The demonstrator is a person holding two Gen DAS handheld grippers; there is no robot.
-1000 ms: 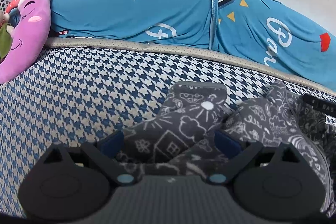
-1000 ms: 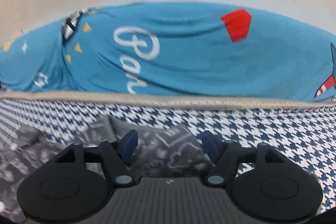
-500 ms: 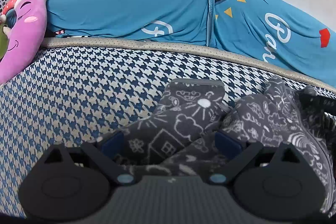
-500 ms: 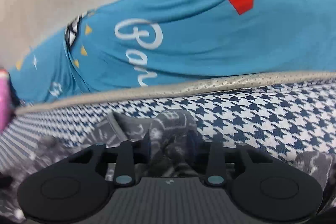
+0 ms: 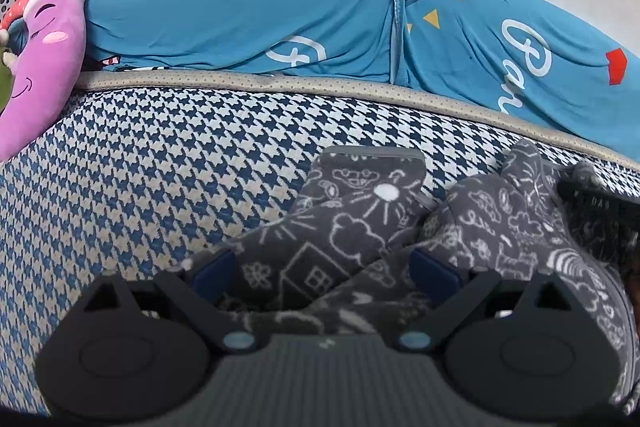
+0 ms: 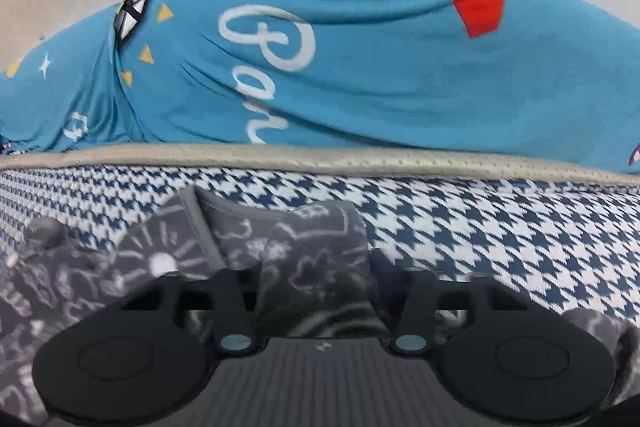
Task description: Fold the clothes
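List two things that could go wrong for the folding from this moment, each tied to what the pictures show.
1. The right gripper pinches only a bunched ridge of the garment; it may slip free when lifted.
2. The left gripper has open jaws astride crumpled cloth, so closing here could catch several layers and skew the fold.
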